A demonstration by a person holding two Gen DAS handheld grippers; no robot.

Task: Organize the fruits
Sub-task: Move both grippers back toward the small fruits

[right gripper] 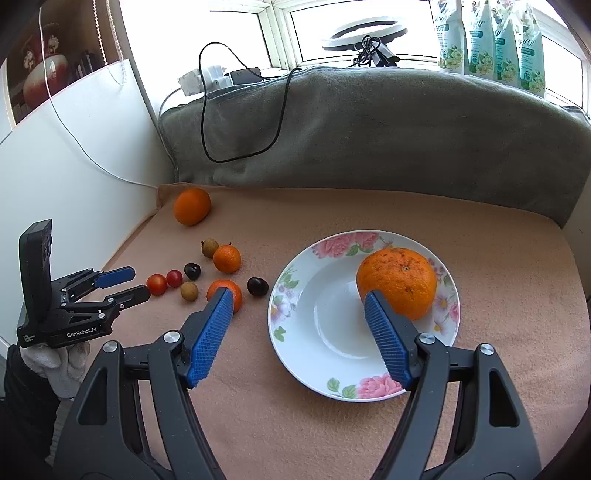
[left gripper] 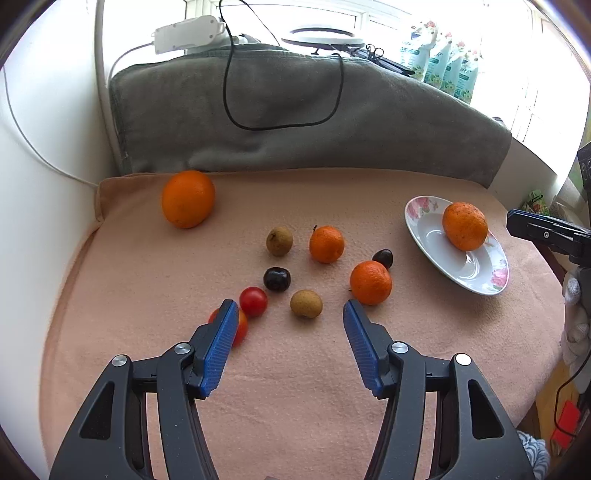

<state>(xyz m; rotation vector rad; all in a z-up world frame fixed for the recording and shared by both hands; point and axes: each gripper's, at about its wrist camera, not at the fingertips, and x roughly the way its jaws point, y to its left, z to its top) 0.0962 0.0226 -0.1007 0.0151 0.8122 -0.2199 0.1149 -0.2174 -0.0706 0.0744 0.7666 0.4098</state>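
Orange fruits: four, one on plate (right gripper: 280,332).

A home is suggested, probably a living room by a window. A blanket-covered seat (right gripper: 369,369) is seen, with a grey towel (right gripper: 369,140), ring light (right gripper: 364,35) and floral pouches (right gripper: 491,40) on the sill

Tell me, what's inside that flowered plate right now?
One big orange sits on the flowered plate, towards its far right side. The rest of the plate looks bare and white. The right gripper hangs open over it, its finger covering a strip near the orange.
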